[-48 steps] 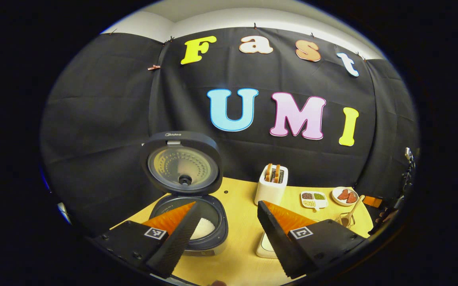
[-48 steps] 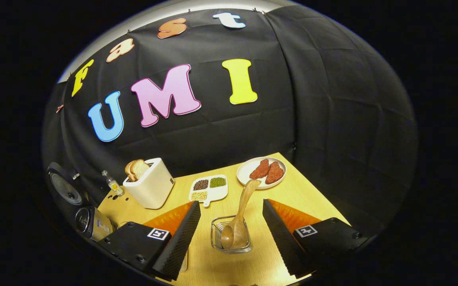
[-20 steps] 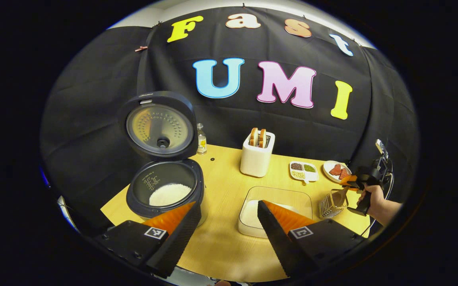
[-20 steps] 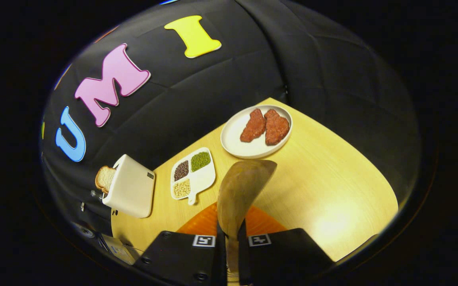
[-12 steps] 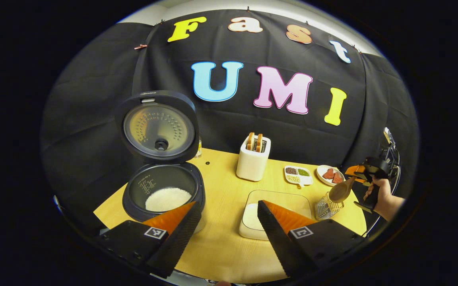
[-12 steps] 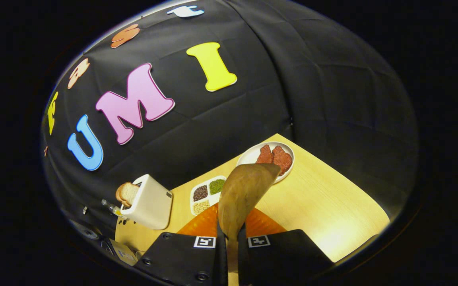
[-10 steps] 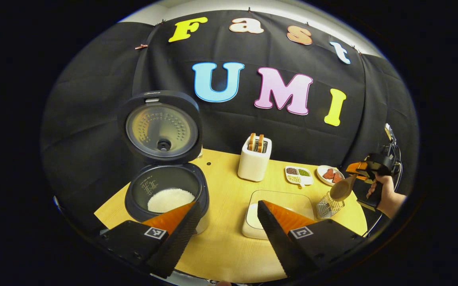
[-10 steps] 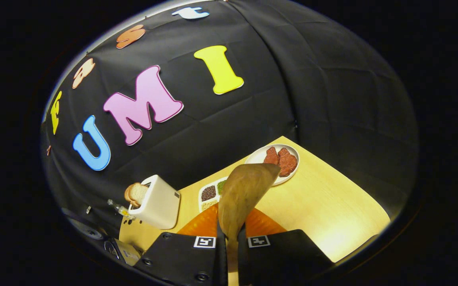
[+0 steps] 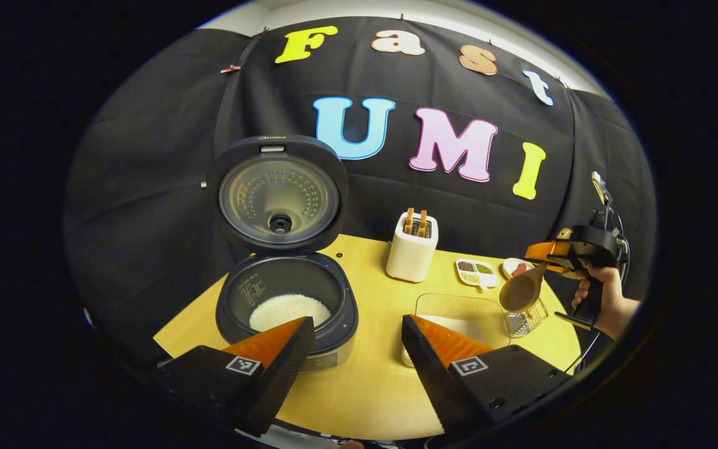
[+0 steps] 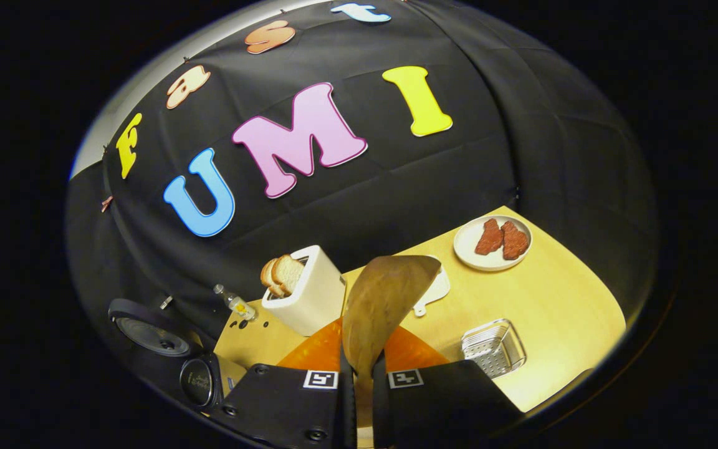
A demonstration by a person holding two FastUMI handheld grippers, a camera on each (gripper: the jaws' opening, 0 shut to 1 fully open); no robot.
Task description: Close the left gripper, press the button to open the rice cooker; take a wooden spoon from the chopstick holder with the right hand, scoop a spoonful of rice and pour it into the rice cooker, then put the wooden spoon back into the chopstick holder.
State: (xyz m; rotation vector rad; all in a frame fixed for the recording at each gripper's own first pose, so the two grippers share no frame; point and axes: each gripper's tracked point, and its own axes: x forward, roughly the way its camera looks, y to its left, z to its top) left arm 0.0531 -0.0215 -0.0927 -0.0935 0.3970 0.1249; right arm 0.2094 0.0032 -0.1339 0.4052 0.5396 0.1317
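Two of the task's steps look done, judging from how things lie: the dark round rice cooker at 8 o'clock in the left gripper view stands with its lid raised upright and white rice in its pot, and the brown wooden spoon is out of the clear, ribbed chopstick holder. The right claw is clenched on the spoon's handle, both fingers pressing it, with the bowl standing up at 12 o'clock from the fingers; in the left gripper view that spoon hangs in the air just above the holder at 3 o'clock, held by a hand. The left claw is released, its fingers spread wide, hovering over the pale wooden worktop between the cooker and the clear rectangular rice container. No rice can be seen on the spoon. Left to do, by my reading: dip into the container, carry a spoonful to the cooker at 9 o'clock, tip it in, and return the spoon to the holder.
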